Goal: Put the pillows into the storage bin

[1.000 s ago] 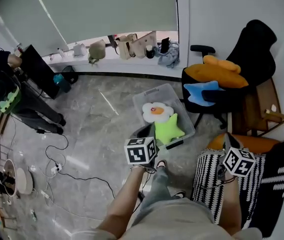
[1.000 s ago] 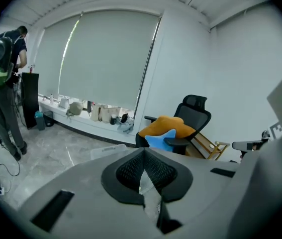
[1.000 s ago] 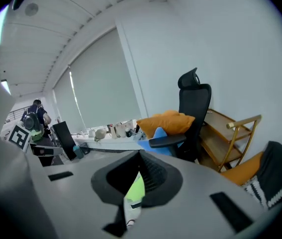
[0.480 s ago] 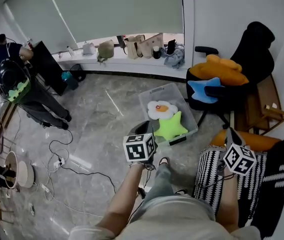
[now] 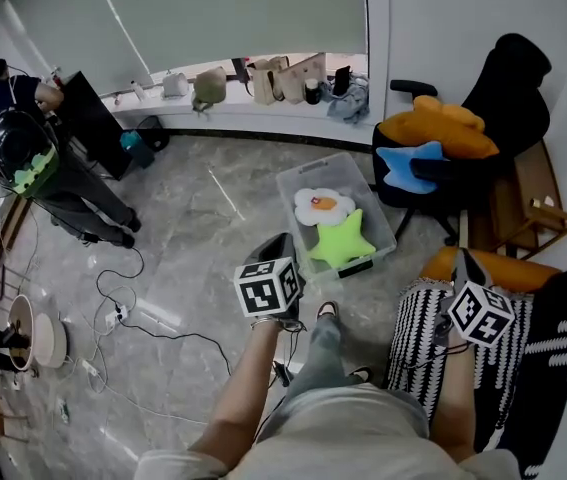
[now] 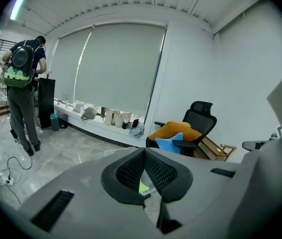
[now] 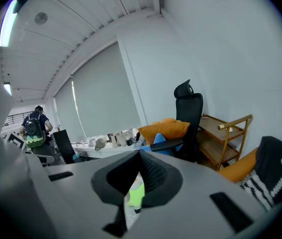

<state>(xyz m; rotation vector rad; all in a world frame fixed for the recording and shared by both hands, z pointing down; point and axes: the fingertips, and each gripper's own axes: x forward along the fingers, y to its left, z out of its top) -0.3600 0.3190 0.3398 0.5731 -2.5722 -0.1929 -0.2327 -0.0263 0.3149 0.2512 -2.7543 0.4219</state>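
Left claw (image 6: 144, 153) and right claw (image 7: 140, 154), both clenched empty, just backed off the bin (image 5: 288, 190) at 12 o'clock. Star pillow (image 5: 341, 240) is in; orange pillow (image 5: 441, 128) at 2 o'clock probably goes next.

We find no word, number or brand that we can read anywhere in the room — the only marks are the black-and-white square patterns on the cubes of the left gripper (image 5: 279, 248) and the right gripper (image 5: 464, 266) — and these carry no letters.
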